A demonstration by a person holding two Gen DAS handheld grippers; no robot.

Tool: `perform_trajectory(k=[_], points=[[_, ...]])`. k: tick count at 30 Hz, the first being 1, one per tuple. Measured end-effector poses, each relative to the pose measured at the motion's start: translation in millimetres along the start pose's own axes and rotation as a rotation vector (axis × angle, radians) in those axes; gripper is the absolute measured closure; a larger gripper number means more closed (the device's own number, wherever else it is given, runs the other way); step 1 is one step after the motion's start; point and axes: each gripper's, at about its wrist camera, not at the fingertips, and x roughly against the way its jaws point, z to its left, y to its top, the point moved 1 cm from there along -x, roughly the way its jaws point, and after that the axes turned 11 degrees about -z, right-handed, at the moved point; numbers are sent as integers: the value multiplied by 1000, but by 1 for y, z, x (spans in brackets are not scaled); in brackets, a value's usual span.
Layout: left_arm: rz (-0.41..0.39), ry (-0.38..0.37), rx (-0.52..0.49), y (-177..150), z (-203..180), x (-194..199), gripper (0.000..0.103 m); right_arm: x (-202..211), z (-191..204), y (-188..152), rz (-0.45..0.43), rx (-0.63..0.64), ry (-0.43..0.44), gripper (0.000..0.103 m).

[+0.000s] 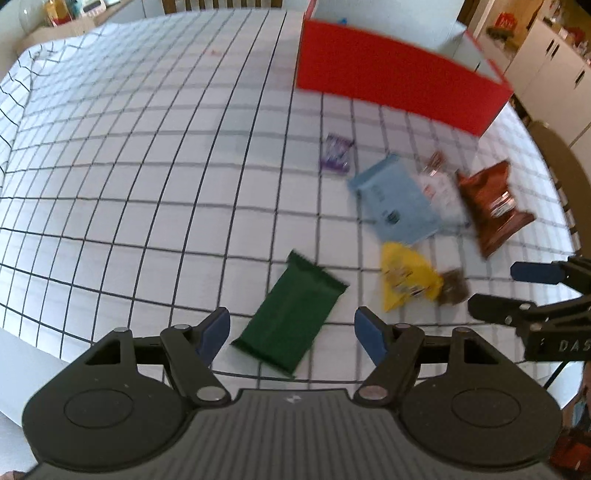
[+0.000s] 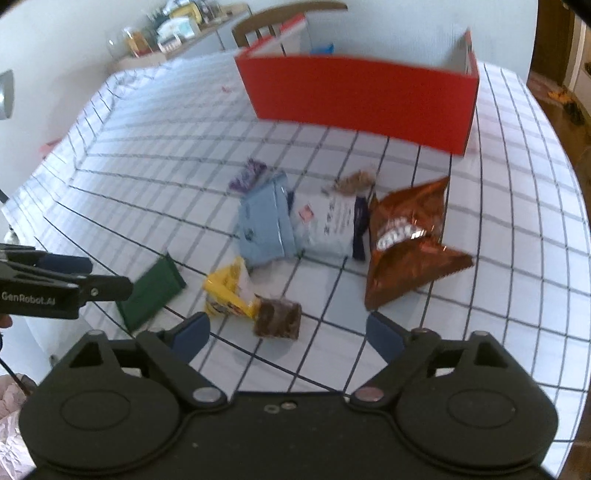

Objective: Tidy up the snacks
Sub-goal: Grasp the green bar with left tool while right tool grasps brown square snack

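Snacks lie loose on the checked tablecloth: a green bar point(image 1: 291, 317) point(image 2: 151, 291), a yellow packet point(image 1: 406, 278) point(image 2: 229, 291), a small brown packet point(image 1: 452, 288) point(image 2: 277, 318), a light blue pouch point(image 1: 397, 201) point(image 2: 264, 225), a white pouch point(image 2: 327, 225), an orange-brown chip bag point(image 1: 493, 206) point(image 2: 406, 240) and a purple packet point(image 1: 336, 153) point(image 2: 247, 175). A red open box point(image 1: 399, 86) point(image 2: 362, 96) stands behind them. My left gripper point(image 1: 291, 330) is open, just above the green bar. My right gripper point(image 2: 288, 332) is open, just before the brown packet.
A wooden chair point(image 2: 288, 18) stands beyond the table. A counter with jars point(image 2: 162, 33) is at the back left. White cabinets point(image 1: 550, 66) stand at the right. The table's right edge point(image 2: 576, 229) curves close to the chip bag.
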Motion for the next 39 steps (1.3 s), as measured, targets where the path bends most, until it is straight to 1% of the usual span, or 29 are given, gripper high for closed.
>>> perform_trajectory(k=[2,3,9,11,14,16,20,21,24,25,26,29,39], points=[[20,0,-13,-4,4,-10,29,-6,1,-4,16,0,2,22],[31,-5,-23,-6,5,-14,29,-9,2,-5,21,4,4,23],[53,-38,-109,-15,1,-34,29,-20,11,-6,45,39,0,34],[50,-40,-145,-17,-1,-37,29,-24,12,-5,56,46,-6,39],[46,-49,-184,-17,-5,-40,30,-29,14,-4,69,55,-14,44],[41,-47,-208,-18,-8,-42,30,-31,13,-5,77,60,-21,49],[28,-52,-223,-16,-10,-45,31,-35,15,-4,79,66,-27,50],[28,-52,-223,-15,-9,-44,31,-35,15,-4,79,67,-29,52],[20,-61,-228,-15,-11,-43,39,-36,16,-2,81,63,-30,60],[17,-65,-233,-16,-11,-42,44,-35,16,-2,81,60,-25,65],[14,-67,-238,-16,-12,-42,47,-36,17,-2,84,57,-21,68],[11,-66,-237,-17,-13,-41,56,-37,19,-2,81,70,-27,69],[13,-31,-185,-18,-15,-39,58,-27,15,-6,70,59,-40,69]])
